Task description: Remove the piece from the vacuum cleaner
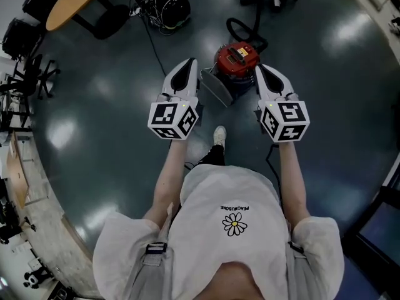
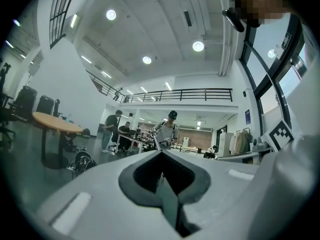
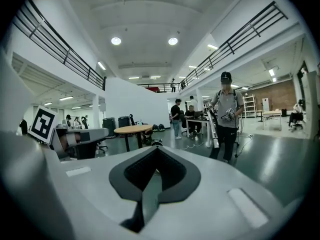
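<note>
In the head view a red canister vacuum cleaner (image 1: 237, 57) stands on the dark floor ahead of me. A grey flat piece (image 1: 217, 87) leans at its front, and a black hose (image 1: 240, 26) loops behind it. My left gripper (image 1: 189, 63) is held up to the left of the vacuum and my right gripper (image 1: 259, 67) to its right, both above it and apart from it. Each has its jaws shut with nothing between them. The left gripper (image 2: 161, 151) and the right gripper (image 3: 157, 149) look level across a hall, so the vacuum is hidden in both gripper views.
A round wooden table (image 1: 69, 2), a black bag with cables (image 1: 164, 5) and office chairs (image 1: 25, 74) stand to the far left. My shoe (image 1: 219, 135) is just short of the vacuum. A person in a cap (image 3: 227, 116) stands some way ahead.
</note>
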`<state>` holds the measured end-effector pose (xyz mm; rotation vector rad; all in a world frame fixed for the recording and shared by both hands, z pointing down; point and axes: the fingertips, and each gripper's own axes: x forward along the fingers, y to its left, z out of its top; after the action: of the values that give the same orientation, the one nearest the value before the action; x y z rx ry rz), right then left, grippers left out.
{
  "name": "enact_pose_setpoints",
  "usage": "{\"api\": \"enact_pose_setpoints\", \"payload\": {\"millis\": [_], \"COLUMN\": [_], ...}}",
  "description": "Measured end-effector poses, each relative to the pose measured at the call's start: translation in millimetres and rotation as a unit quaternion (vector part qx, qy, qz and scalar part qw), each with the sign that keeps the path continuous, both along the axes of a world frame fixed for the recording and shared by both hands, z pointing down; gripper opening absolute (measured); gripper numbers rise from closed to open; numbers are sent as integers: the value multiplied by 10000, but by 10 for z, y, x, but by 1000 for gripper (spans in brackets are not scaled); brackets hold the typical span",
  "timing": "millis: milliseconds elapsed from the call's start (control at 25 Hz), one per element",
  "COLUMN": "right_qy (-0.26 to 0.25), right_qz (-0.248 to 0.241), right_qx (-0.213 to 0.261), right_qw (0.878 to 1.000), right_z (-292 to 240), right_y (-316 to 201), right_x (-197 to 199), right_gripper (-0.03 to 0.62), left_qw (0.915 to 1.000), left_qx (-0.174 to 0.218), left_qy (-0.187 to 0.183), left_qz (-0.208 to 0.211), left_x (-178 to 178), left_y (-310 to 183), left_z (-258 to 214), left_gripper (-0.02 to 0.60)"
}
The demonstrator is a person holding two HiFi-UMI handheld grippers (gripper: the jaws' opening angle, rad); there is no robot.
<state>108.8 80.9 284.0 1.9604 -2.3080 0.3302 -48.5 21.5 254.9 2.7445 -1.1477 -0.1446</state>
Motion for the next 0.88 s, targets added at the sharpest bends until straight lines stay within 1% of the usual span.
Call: {"api": "enact_pose_setpoints", "payload": {"millis": [120, 240, 440, 600, 760, 880], "right_qy": [77, 96, -22, -49, -104, -64], "right_qz": [-41, -81, -41, -194, -359, -573], "right_qx": [-121, -300, -486, -729, -838, -936], "right_qw": [9999, 9995, 9988, 9971, 9958, 9939], "right_z": [40, 116, 225, 392, 502, 577], "right_y": [-345, -602, -942, -1212, -1595, -1847], "right_x": [-50, -90, -59, 59, 241, 297], "right_gripper": [25, 25, 25, 25, 25, 25], "left_qw": [9999, 9997, 9989, 9972, 9951, 9946], "left_qx": [-121, -230, -468, -736, -931, -956], "left_qy": [44, 62, -14, -88, -146, -91], "left_qz": [-63, -40, -28, -133, -291, -386], "left_x": [-65, -89, -64, 49, 220, 288], "left_y": [-361, -629, -982, -1177, -1474, -1628], "left_z": [35, 61, 220, 423, 565, 611], "left_gripper": [2, 2, 2, 1, 1, 1]}}
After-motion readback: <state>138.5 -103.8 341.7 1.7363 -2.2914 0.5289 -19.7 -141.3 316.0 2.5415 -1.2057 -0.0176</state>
